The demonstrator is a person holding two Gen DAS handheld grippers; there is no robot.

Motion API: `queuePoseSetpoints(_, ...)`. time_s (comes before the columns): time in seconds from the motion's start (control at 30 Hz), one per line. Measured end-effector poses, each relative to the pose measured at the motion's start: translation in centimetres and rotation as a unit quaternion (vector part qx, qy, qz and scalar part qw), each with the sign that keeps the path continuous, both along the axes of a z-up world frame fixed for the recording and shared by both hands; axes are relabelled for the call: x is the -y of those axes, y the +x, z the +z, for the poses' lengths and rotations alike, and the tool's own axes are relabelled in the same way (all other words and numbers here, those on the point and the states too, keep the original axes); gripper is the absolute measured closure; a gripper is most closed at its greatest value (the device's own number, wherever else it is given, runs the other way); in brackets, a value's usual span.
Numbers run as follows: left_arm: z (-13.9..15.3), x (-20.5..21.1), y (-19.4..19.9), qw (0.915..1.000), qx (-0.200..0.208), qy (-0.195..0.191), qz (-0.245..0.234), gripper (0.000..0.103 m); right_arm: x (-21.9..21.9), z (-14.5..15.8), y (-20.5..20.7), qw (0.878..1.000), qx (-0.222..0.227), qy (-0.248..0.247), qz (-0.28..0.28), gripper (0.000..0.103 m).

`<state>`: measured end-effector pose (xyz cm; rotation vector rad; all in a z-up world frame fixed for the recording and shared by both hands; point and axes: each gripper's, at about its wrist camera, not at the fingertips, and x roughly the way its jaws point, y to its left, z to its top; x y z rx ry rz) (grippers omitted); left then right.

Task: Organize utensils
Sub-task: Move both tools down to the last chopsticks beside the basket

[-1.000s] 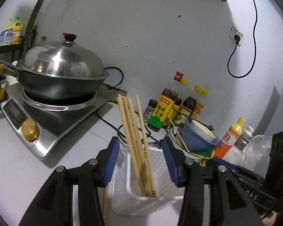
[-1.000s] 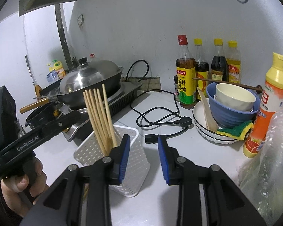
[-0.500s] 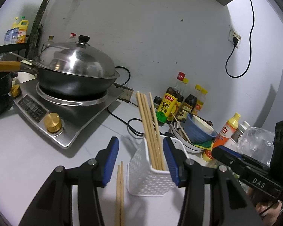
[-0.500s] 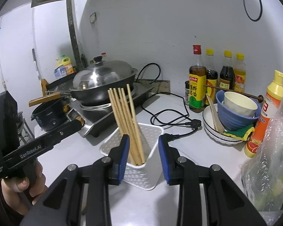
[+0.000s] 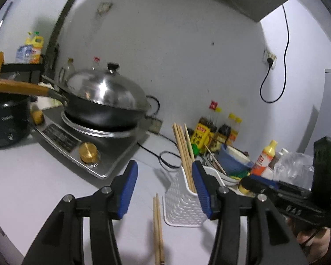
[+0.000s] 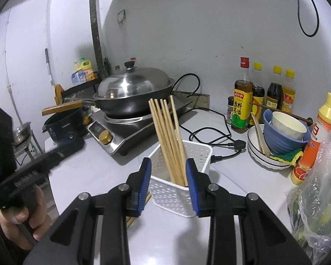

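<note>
A white perforated utensil holder [image 6: 180, 176] stands on the white counter with several wooden chopsticks [image 6: 168, 137] upright in it; it also shows in the left wrist view [image 5: 184, 199]. A loose pair of chopsticks [image 5: 157, 227] lies flat on the counter left of the holder. My left gripper [image 5: 164, 188] is open and empty, above and behind the loose pair. My right gripper [image 6: 168, 185] is open and empty, just in front of the holder.
A lidded wok [image 6: 132, 92] sits on an induction cooker [image 6: 130, 132] at the left, with a black pot [image 6: 64, 123] beside it. Sauce bottles [image 6: 242, 101], stacked bowls [image 6: 282, 132], a squeeze bottle [image 6: 315, 137], a plastic bag [image 6: 320, 187] and a black power cord [image 6: 216, 137] stand to the right.
Both grippers have pulled back and up from the holder. The loose pair of chopsticks on the counter has come into the left wrist view.
</note>
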<state>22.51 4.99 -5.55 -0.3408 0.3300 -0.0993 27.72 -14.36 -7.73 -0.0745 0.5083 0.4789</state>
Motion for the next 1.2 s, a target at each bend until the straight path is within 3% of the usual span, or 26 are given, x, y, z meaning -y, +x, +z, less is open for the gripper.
queuePoseSetpoints(0.1, 0.3, -0.8, -1.0, 0.9999, 0.011, 0.012, 0.004, 0.049, -1.0, -0.3, -0.2, 1.0, -0.002, -0.013, 0.006, 0.066)
queuePoseSetpoints(0.23, -0.2, -2.1, -1.5, 0.9998, 0.004, 0.019, 0.009, 0.048, -2.3, -0.7, -0.4, 1.0, -0.007, -0.027, 0.009, 0.065)
queuePoseSetpoints(0.47, -2.6, -5.7, -2.2, 0.9993, -0.026, 0.001, 0.028, 0.048, -4.2, -2.1, 0.1, 0.998, -0.032, -0.046, 0.008, 0.065)
queuePoseSetpoints(1.0, -7.8, -10.6, -3.4, 0.9944, -0.088, -0.004, 0.058, 0.048, -6.8, -8.6, 1.7, 0.991, -0.108, -0.078, 0.009, 0.065)
queuePoseSetpoints(1.2, -8.9, -11.4, -3.5, 0.9932, -0.101, -0.01, 0.058, 0.048, -8.3, -11.9, 3.3, 0.984, -0.148, -0.098, 0.006, 0.077)
